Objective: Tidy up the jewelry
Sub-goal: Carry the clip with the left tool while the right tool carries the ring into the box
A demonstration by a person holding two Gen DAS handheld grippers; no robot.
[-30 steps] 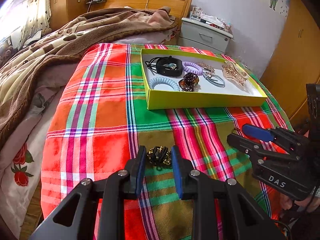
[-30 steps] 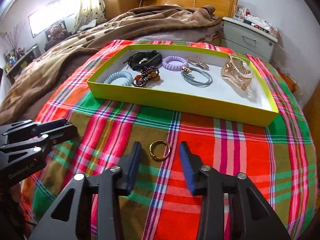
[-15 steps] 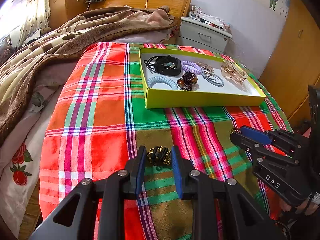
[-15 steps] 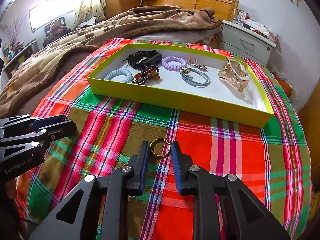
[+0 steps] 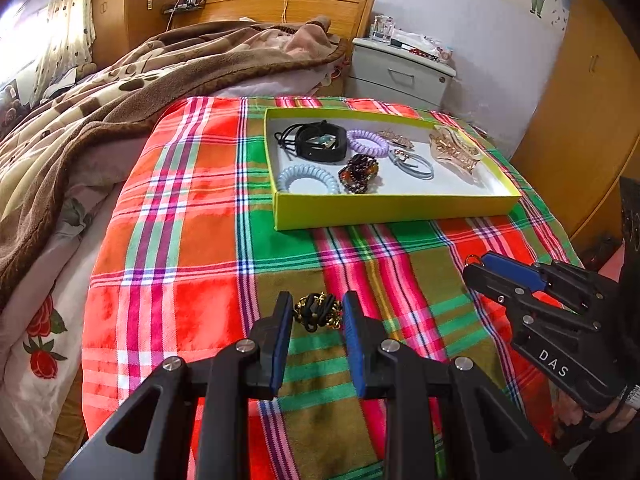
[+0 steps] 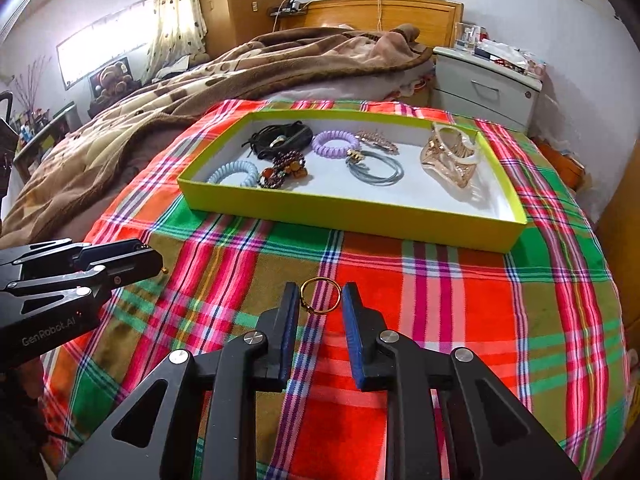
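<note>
This is a bedroom in a home. A bed (image 6: 360,280) fills the room, with a brown blanket (image 6: 240,76) on it. A nightstand (image 6: 484,84) stands beside the bed's headboard (image 6: 380,12).

A plaid cloth (image 6: 460,292) covers the bed's near end. A brown blanket (image 6: 240,68) lies heaped toward ten o'clock. The wooden headboard (image 6: 380,12) stands at twelve, a grey nightstand (image 6: 488,88) at one o'clock, and a curtain (image 6: 176,12) at eleven.

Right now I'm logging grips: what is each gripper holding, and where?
Left gripper pinches the black-and-gold hair tie by its sides. Right gripper clamps the gold ring across its rim.
</note>
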